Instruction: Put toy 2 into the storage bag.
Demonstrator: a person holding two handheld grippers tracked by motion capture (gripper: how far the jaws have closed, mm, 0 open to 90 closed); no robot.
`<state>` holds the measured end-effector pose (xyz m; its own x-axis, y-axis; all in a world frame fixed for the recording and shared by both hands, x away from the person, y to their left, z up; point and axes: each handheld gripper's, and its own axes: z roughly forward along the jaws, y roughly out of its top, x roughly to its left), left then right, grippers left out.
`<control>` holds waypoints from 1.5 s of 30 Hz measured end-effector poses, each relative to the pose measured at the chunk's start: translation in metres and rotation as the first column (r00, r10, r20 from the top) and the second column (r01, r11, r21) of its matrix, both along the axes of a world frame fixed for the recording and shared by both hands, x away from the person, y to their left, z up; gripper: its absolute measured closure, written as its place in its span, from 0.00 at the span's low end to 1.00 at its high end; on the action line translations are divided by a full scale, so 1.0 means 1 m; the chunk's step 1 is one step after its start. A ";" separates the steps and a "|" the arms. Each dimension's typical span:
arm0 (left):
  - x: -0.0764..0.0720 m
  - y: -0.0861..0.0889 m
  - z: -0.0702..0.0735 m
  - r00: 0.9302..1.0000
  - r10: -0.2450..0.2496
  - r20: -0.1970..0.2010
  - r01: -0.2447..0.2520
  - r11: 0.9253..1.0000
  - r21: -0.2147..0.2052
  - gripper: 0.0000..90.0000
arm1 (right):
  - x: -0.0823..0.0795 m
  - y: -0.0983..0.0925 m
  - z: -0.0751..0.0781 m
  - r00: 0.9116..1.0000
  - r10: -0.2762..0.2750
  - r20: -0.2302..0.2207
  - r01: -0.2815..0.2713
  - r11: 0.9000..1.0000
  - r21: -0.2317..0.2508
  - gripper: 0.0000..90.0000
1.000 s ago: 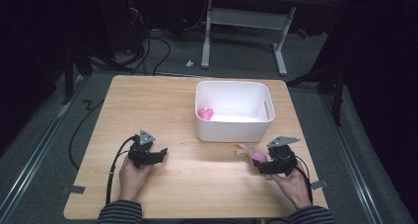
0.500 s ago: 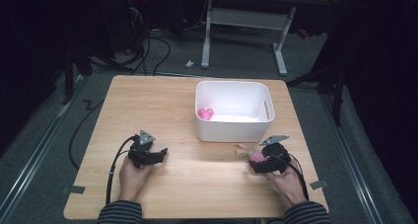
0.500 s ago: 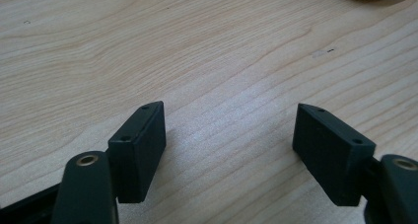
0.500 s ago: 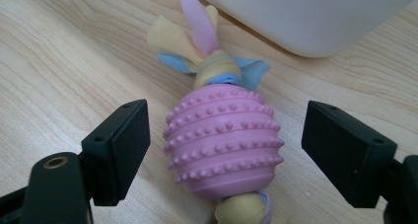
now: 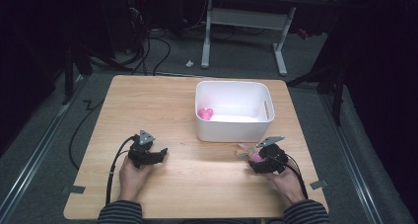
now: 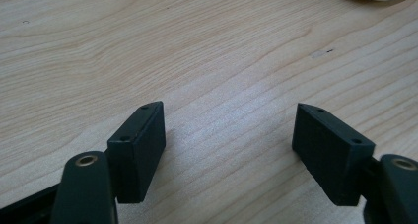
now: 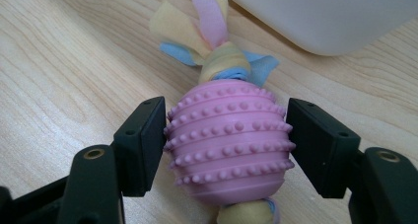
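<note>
A pink studded rubber toy with pastel fabric strips knotted through it lies on the wooden table, just in front of the white bin. My right gripper has a pad pressed on each side of the toy. In the high view that gripper and the toy are at the table's front right. At the front left, my left gripper rests low over bare wood. Its jaws are open with nothing between them.
A pink heart-shaped object lies in the bin's left end. The bin's rounded corner is close beyond the toy. Cables trail off the table's left edge. Desk legs and a dark floor lie beyond the far edge.
My right gripper has shifted slightly to the left with the toy between its jaws. The left gripper has kept still.
</note>
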<state>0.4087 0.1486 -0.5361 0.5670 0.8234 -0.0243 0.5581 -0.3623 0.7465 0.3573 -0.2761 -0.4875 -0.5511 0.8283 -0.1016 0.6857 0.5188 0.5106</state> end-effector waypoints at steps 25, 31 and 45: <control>0.000 -0.001 0.000 1.000 -0.002 0.005 0.002 1.000 0.010 0.32 | -0.019 -0.013 0.041 0.997 0.025 0.072 -0.032 0.994 0.102 0.38; 0.000 -0.001 0.000 1.000 -0.002 0.005 0.002 1.000 0.009 0.32 | -0.022 -0.017 0.053 0.997 0.034 0.073 -0.042 0.992 0.119 0.38; 0.000 -0.001 0.000 1.000 -0.002 0.005 0.002 1.000 0.010 0.32 | -0.022 -0.019 0.091 0.991 0.053 0.121 -0.071 0.987 0.147 0.38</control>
<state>0.4090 0.1478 -0.5362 0.5689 0.8223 -0.0131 0.5538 -0.3712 0.7453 0.3357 -0.2950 -0.3968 -0.5939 0.8033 -0.0443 0.5859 0.4695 0.6605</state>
